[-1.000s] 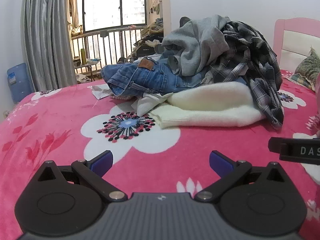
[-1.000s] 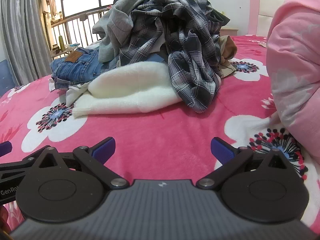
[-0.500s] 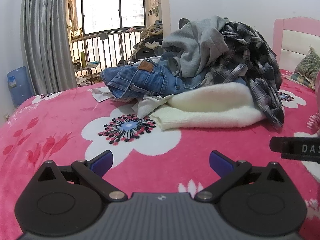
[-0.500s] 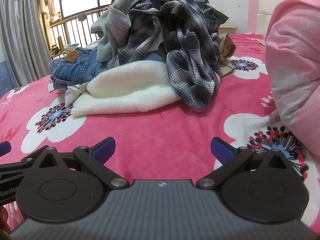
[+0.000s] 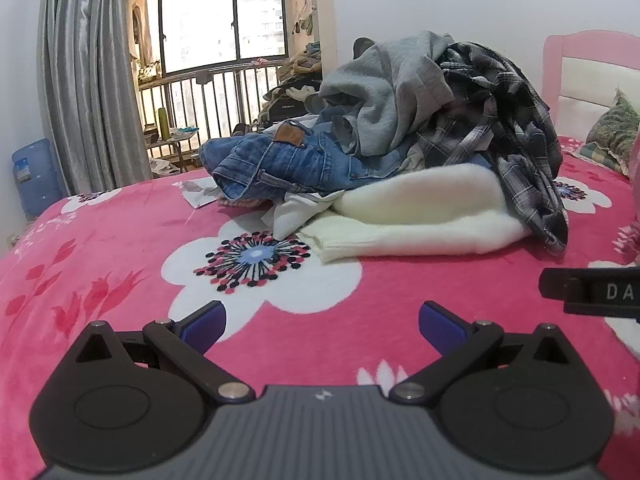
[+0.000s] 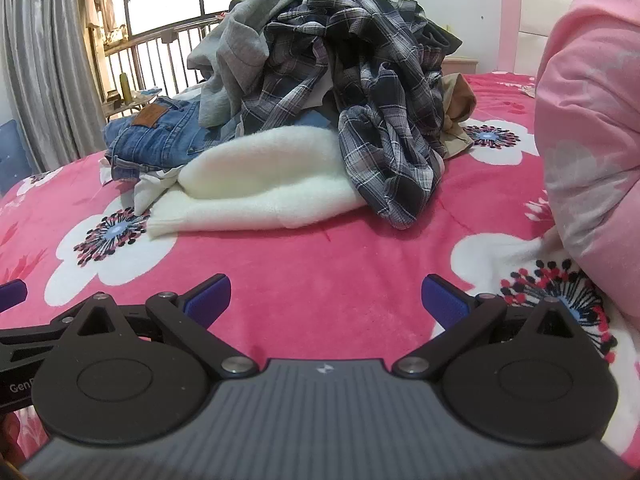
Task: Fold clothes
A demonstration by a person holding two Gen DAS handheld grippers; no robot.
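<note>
Pink flowered bed (image 5: 120,240) fills both views, and the clothes pile (image 6: 320,100) sits well ahead of both sets of jaws, untouched. Cream sweater (image 6: 260,188) lies lowest and nearest; plaid shirt (image 6: 380,92) drapes over it, ahead and right of centre; grey sweatshirt (image 5: 392,92) is on top, and jeans (image 5: 280,160) lie ahead-left. Left gripper (image 5: 322,322) hovers low, jaws spread wide, empty. Right gripper (image 6: 326,298) likewise, jaws spread, holding nothing.

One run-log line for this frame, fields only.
stage: approach | left gripper: open, empty | right gripper: open, empty | clothes pile: unfolded, untouched on pink floral blanket | nearest: cream sweater
</note>
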